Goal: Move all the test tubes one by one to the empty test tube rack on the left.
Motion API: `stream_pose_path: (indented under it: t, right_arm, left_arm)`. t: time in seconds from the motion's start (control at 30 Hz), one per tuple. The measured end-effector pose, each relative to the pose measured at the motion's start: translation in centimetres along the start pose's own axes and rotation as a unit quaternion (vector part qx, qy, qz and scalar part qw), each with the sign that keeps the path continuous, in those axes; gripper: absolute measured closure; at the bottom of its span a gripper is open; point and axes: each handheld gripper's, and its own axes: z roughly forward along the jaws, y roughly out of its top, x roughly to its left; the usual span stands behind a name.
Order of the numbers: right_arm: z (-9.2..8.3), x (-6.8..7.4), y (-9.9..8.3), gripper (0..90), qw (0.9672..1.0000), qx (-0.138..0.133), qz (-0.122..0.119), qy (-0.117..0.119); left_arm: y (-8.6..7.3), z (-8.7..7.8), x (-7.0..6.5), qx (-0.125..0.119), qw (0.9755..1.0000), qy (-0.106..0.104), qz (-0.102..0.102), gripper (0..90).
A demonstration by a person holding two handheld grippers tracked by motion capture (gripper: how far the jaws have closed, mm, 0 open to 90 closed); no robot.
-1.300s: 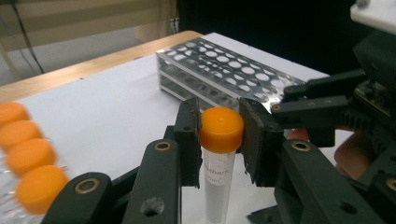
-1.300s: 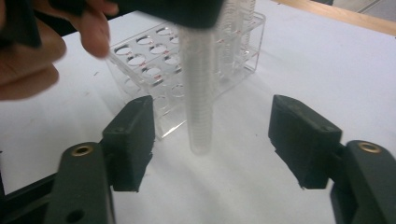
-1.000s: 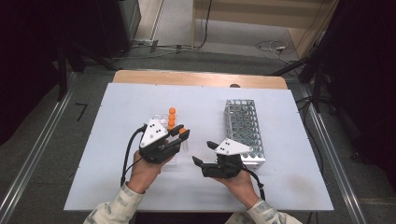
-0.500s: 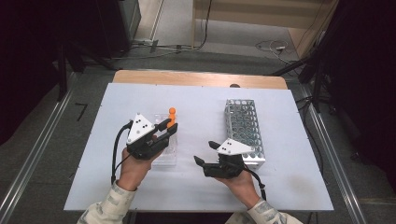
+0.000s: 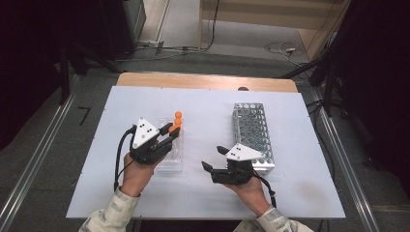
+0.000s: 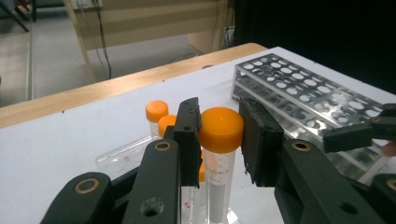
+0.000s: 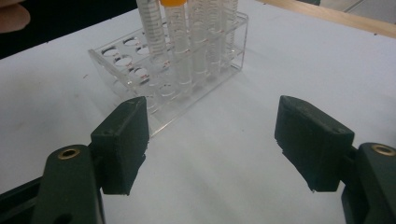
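Orange-capped tube (image 6: 219, 154) sits clenched between my left gripper's (image 6: 219, 140) jaws at the cap, standing upright in the clear plastic rack (image 5: 172, 153) at table left. I judge this the pick-up step: next I need a straight lift to clear the rack's holes without dragging its neighbours (image 6: 156, 114). My right gripper (image 7: 212, 140) waits released and empty, well apart from the tubes, just beside the metal rack (image 5: 251, 133) on the white table (image 5: 290, 193).
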Motion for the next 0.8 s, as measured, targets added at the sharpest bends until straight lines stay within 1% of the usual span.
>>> stream_pose_path:
  t: [0.13, 0.37, 0.5, 0.53, 0.73, 0.8]
  right_arm:
    - [0.0, 0.0, 0.0, 24.3, 1.0, 0.0, -0.001, -0.001]
    - [-0.1, -0.1, -0.1, 24.3, 1.0, 0.001, -0.002, -0.001]
    - [-0.1, -0.1, -0.1, 24.4, 1.0, 0.001, -0.001, -0.001]
    - [-0.1, 0.0, -0.1, 24.4, 1.0, 0.001, -0.002, -0.001]
    - [-0.1, 0.0, -0.1, 24.4, 1.0, 0.002, -0.003, -0.001]
    - [0.0, 0.0, -0.1, 24.4, 1.0, 0.003, -0.003, -0.001]
  left_arm:
    - [-0.6, 0.5, 0.2, 0.005, 0.9999, 0.006, -0.009, 70.5]
    - [-1.5, 0.9, -0.4, 0.023, 0.9997, 0.013, 0.001, 70.4]
    - [-1.9, 1.1, -0.6, 0.03, 0.9994, 0.015, 0.004, 70.4]
    - [-2.0, 1.1, -0.7, 0.031, 0.9994, 0.015, 0.007, 70.4]
    - [-2.3, 1.3, -0.9, 0.035, 0.9992, 0.018, 0.01, 69.6]
    - [-2.4, 1.3, -0.9, 0.037, 0.9991, 0.017, 0.009, 67.6]
